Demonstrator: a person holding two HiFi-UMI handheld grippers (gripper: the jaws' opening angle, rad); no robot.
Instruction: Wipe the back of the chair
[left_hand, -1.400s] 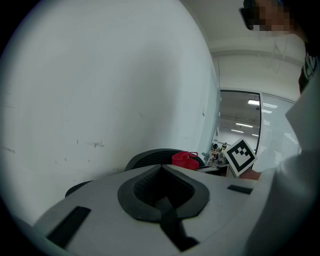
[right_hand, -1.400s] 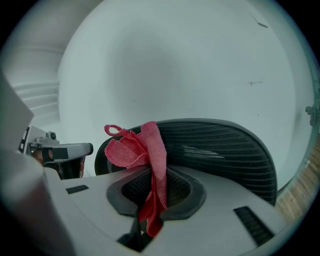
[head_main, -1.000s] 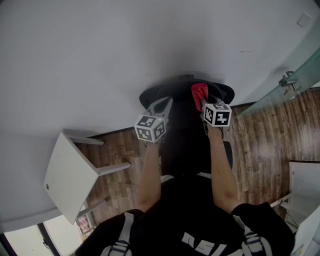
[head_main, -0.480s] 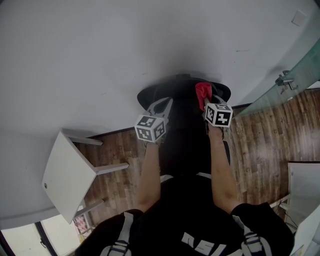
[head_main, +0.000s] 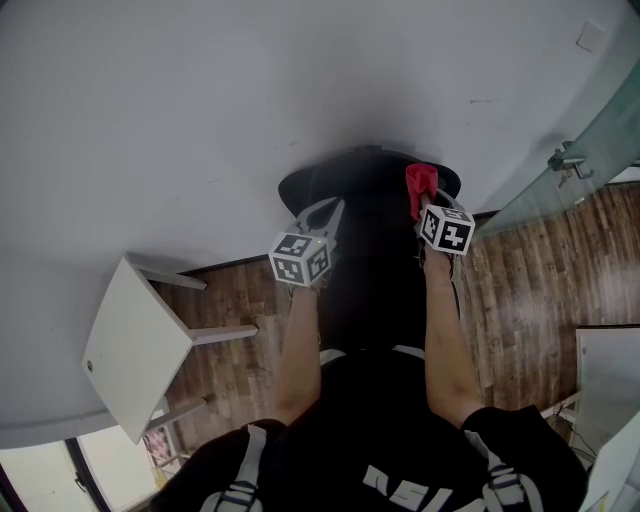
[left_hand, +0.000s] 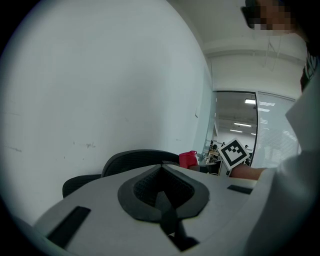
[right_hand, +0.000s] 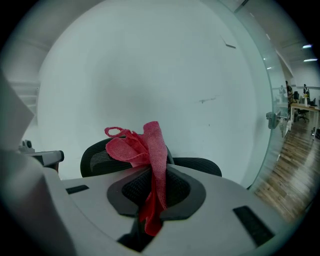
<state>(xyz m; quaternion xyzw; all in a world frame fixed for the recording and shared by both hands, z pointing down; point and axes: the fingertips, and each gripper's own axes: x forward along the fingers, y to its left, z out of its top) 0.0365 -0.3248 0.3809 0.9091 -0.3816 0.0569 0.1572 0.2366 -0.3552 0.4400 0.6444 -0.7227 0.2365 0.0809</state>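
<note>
Against the wall (head_main: 200, 100), both grippers are held over the top edge of the chair (head_main: 350, 182) back.
Right gripper (head_main: 428, 205) jaws are clamped on a red cloth (head_main: 420, 183) over that edge's right end; left gripper (head_main: 325, 210) jaws are pressed together, empty, near its left end.

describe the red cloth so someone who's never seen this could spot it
A black mesh office chair stands against the plain white wall. Near the top of its backrest, on the person's right, the right gripper pinches a crumpled red cloth. It is the only red thing at the chair; the left gripper alongside holds nothing.
</note>
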